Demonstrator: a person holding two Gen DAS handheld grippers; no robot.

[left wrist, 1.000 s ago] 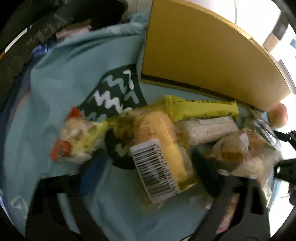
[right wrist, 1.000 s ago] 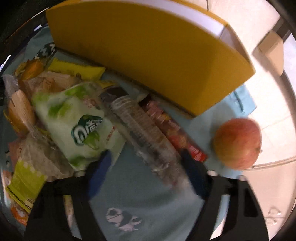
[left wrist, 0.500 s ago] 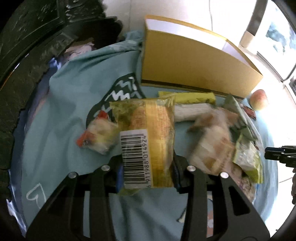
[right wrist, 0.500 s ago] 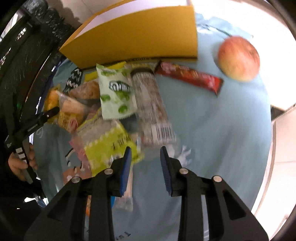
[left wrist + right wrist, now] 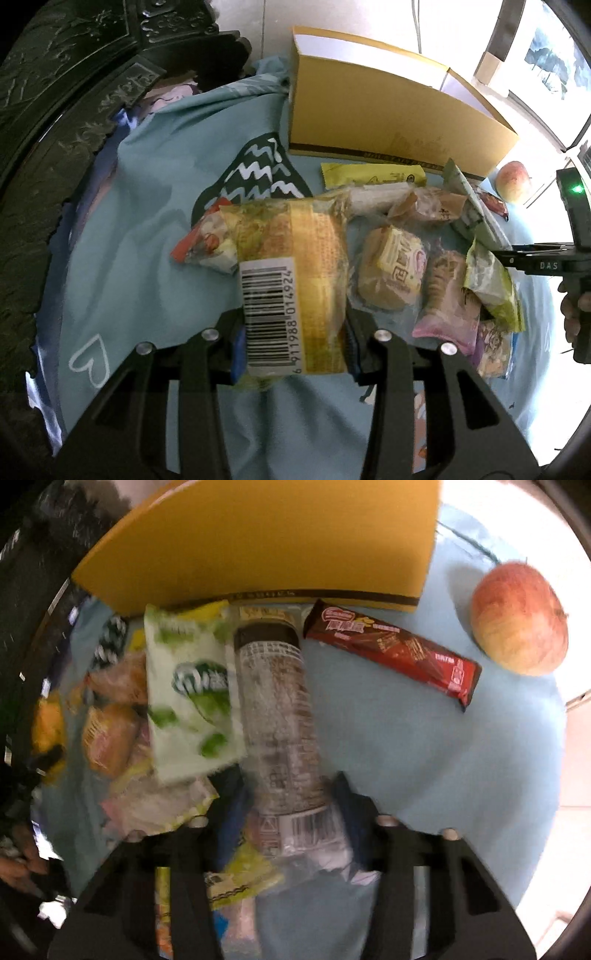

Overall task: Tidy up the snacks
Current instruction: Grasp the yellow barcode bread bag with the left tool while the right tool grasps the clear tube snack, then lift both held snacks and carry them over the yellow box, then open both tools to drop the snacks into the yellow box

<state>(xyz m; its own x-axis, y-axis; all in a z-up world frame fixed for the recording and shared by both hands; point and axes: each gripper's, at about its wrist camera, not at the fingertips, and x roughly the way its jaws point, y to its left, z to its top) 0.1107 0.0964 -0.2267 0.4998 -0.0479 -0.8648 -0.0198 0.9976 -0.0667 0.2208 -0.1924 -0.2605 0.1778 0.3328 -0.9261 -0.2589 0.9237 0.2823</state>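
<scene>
On the light blue cloth (image 5: 155, 229) that covers the tabletop, many snacks lie in a loose pile in front of a yellow box (image 5: 388, 122). The left claw (image 5: 293, 339) is clamped on a yellow packet (image 5: 295, 258) with a barcode label; the packet fills the space between the two fingers and points toward 12 o'clock in the left view. Behind it, at 10 o'clock, a small red-ended packet (image 5: 205, 245) touches its edge. At 3 o'clock from the yellow packet lie a round cake (image 5: 391, 271) in clear wrap and a pink-edged packet (image 5: 447, 302), close together. A flat yellow sachet (image 5: 373, 175) lies just before the box. In the right view, the right claw (image 5: 288, 812) is closed on a clear tube packet (image 5: 280, 716) with dark contents; its barcode end sits between the fingers and its other end points to the box (image 5: 266, 539). A white and green bag (image 5: 192, 690) lies touching the tube at 9 o'clock. A red bar (image 5: 391, 653) lies at 1 o'clock, and an apple (image 5: 519, 618) rests apart from it, farther toward 2 o'clock. The right view is a little blurred.
</scene>
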